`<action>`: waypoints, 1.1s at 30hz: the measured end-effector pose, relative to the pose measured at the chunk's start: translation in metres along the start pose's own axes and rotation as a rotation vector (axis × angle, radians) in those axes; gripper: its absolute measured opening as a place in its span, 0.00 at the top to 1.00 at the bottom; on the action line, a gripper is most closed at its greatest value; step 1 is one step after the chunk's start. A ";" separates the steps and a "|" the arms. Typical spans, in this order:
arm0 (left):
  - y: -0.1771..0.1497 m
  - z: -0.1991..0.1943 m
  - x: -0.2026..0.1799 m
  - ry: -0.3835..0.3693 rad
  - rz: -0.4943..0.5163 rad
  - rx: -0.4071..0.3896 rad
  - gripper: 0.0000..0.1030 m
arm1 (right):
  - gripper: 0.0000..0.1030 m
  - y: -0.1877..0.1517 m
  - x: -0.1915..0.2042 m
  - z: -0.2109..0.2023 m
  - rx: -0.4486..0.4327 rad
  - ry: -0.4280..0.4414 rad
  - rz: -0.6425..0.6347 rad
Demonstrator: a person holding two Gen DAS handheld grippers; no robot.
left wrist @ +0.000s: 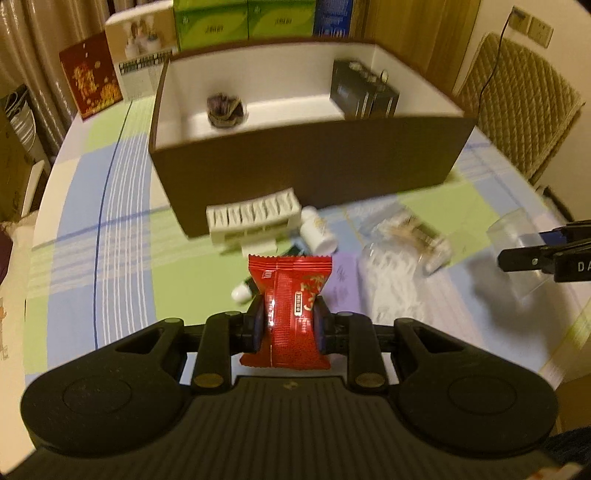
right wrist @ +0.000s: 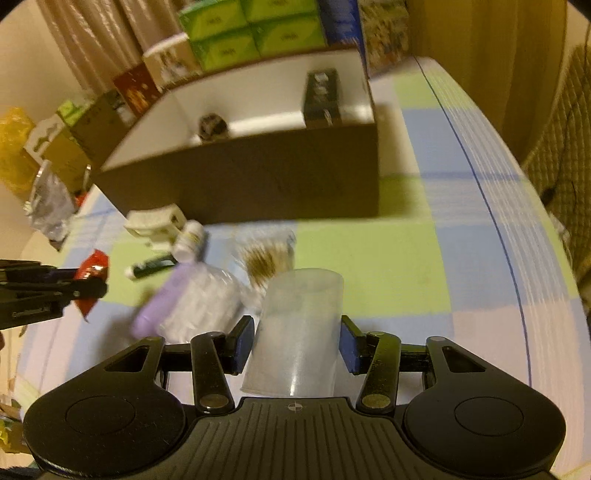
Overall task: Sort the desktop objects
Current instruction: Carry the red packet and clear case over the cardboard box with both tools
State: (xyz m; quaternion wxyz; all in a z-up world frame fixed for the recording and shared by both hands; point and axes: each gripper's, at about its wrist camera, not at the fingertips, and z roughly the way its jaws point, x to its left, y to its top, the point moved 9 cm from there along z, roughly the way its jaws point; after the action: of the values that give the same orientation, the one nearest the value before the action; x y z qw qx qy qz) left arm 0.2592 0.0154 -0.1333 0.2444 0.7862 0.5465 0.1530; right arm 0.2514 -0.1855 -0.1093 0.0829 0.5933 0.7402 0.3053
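My left gripper (left wrist: 290, 325) is shut on a red snack packet (left wrist: 291, 295), lifted above the checked tablecloth. My right gripper (right wrist: 297, 343) is shut on a clear plastic cup (right wrist: 299, 332), held upside down. Each gripper shows at the edge of the other's view, the right gripper (left wrist: 517, 258) with the clear plastic cup (left wrist: 517, 236) and the left gripper (right wrist: 88, 288) with the red snack packet (right wrist: 92, 269). Ahead stands a brown box (left wrist: 310, 166) with white inside, holding a dark bundle (left wrist: 225, 109) and a black box (left wrist: 364, 90). The same brown box (right wrist: 258, 184) fills the right wrist view.
On the cloth before the box lie a white rack (left wrist: 255, 216), a white bottle (left wrist: 317, 230), a clear bag of small items (left wrist: 402, 236), a purple tube (right wrist: 162, 302) and a dark pen (right wrist: 151, 267). Cartons (left wrist: 243, 18) stand behind the box. A quilted chair (left wrist: 517, 107) is at right.
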 end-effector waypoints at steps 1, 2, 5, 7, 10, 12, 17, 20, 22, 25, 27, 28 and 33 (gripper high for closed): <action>0.005 -0.003 -0.001 0.002 0.003 -0.014 0.79 | 0.56 0.004 0.002 -0.002 -0.010 0.005 -0.008; 0.010 -0.005 -0.001 0.003 0.006 -0.025 0.79 | 0.56 0.009 0.005 -0.005 -0.020 0.012 -0.017; 0.024 -0.011 -0.002 0.003 0.011 -0.055 0.79 | 0.56 0.024 0.013 -0.011 -0.046 0.033 -0.037; 0.034 -0.015 -0.003 -0.001 0.010 -0.075 0.79 | 0.56 0.033 0.018 -0.012 -0.060 0.043 -0.051; 0.047 -0.018 -0.004 -0.013 0.010 -0.101 0.79 | 0.56 0.046 0.025 -0.011 -0.074 0.056 -0.069; 0.056 -0.019 -0.004 -0.018 0.014 -0.115 0.79 | 0.56 0.055 0.028 -0.009 -0.078 0.063 -0.075; 0.084 -0.016 0.000 -0.014 0.027 -0.134 0.79 | 0.56 0.089 0.038 -0.005 -0.111 0.090 -0.092; 0.100 -0.016 0.003 -0.009 0.033 -0.154 0.79 | 0.56 0.108 0.044 -0.002 -0.133 0.097 -0.107; 0.111 -0.014 0.007 -0.007 0.028 -0.167 0.79 | 0.56 0.121 0.048 0.002 -0.142 0.101 -0.115; 0.128 -0.009 0.013 -0.008 0.012 -0.175 0.79 | 0.56 0.139 0.052 0.012 -0.147 0.099 -0.130; 0.140 -0.003 0.017 -0.010 0.003 -0.179 0.79 | 0.56 0.151 0.054 0.020 -0.151 0.097 -0.135; 0.145 0.000 0.019 -0.010 -0.001 -0.179 0.79 | 0.56 0.156 0.054 0.024 -0.153 0.096 -0.136; 0.173 0.019 0.028 -0.013 -0.029 -0.174 0.79 | 0.56 0.187 0.051 0.048 -0.159 0.081 -0.131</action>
State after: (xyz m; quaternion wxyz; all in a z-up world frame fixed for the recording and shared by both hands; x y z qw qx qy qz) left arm 0.4144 -0.0110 -0.0547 0.3175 0.7551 0.5408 0.1910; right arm 0.4150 -0.1005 -0.0321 0.1193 0.5224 0.7537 0.3806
